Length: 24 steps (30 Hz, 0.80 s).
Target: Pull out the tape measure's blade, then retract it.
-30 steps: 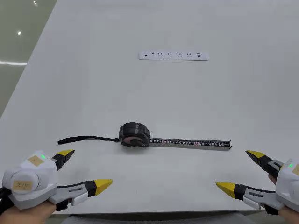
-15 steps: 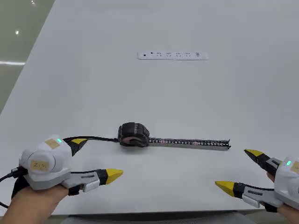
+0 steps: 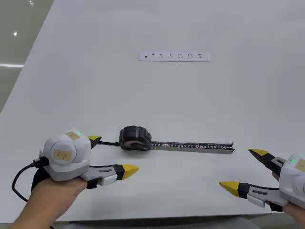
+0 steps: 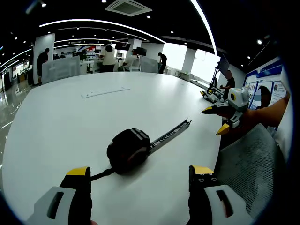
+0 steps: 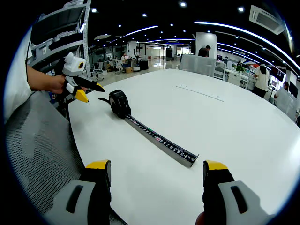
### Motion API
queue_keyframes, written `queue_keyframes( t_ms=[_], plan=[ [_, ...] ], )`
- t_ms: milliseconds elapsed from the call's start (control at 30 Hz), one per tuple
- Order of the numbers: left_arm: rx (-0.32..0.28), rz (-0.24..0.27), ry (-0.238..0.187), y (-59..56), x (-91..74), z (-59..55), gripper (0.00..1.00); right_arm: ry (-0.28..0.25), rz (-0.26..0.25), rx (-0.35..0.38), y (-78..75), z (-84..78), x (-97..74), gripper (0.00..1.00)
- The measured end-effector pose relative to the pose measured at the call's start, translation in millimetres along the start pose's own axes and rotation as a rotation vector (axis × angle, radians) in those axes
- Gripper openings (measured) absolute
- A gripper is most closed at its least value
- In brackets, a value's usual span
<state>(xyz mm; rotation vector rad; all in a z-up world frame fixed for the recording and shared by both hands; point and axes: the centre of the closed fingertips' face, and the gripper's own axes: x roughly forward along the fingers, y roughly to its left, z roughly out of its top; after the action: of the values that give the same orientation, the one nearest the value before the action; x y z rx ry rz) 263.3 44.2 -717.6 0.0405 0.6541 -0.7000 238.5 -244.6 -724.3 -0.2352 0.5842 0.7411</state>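
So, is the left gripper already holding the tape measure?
No, the left gripper is open and sits apart from the tape measure, which lies free on the table.

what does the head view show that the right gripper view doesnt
Head view: the right gripper seen from above, jaws open, and a black cable looping off the left gripper.
Right gripper view: the room beyond the table, with shelves, people and grey mesh at the near edge.
Both: the tape case with its blade out along the white table, the power strip beyond, and the left gripper open near the case.
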Motion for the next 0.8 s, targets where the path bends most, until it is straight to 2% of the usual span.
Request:
queue_keyframes(
  t_ms=[67, 100, 133, 400, 800],
  plan=[
    [-0.001, 0.0, 0.0, -0.2, 0.6, 0.3, 0.83, 0.0, 0.0, 0.0, -0.3, 0.0, 0.1, 0.77],
    [-0.009, 0.013, -0.003, -3.8, 15.1, 9.5, 0.82, 0.008, 0.008, -0.006, -4.7, 0.0, 3.8, 0.77],
    [-0.011, 0.013, -0.005, -5.1, 17.7, 10.8, 0.82, 0.009, 0.007, -0.006, -5.5, 0.4, 3.8, 0.77],
    [-0.022, 0.006, 0.007, -10.3, 33.4, 12.4, 0.81, 0.009, 0.001, -0.01, -13.1, 3.8, 3.1, 0.77],
    [-0.082, 0.028, 0.003, -4.5, 51.8, 11.4, 0.8, 0.007, 0.001, 0.005, -20.9, 5.9, 4.6, 0.76]
  ],
)
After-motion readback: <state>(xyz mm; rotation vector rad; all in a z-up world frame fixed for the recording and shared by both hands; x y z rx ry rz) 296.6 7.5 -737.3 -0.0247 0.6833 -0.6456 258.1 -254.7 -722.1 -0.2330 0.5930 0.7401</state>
